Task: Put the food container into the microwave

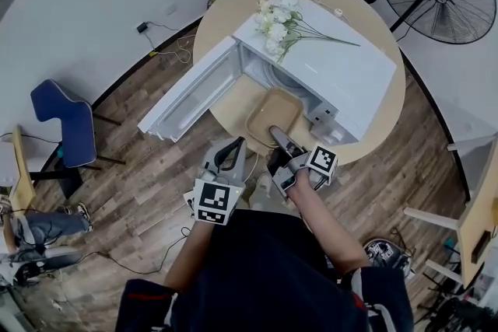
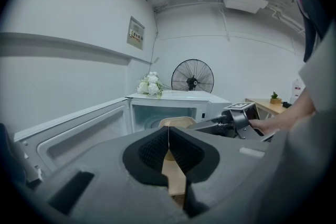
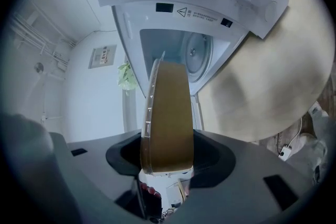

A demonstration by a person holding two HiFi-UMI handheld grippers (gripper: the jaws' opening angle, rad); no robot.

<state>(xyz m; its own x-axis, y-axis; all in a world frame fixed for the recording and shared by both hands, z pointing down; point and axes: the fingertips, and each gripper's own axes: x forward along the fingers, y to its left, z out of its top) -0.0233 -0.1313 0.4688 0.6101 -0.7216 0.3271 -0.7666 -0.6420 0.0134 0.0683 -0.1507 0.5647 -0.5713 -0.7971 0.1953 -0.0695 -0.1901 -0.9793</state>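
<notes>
Head view, left claw point(image 1: 238, 144): jaws pressed together on nothing, just left of the right claw point(image 1: 277, 133).
Left gripper view, left claw point(image 2: 168, 132): black pads meet in a thin line.
Held food container point(image 1: 272, 114): shallow tan rectangular tray with rounded corners; juts ahead of the right claw toward the open white microwave point(image 1: 342, 82).
Grip of right claw: pinching the food container's near rim.
Right gripper view, right claw point(image 3: 167, 165): food container point(image 3: 168, 113) seen edge-on, pale rim, brown wall.
</notes>
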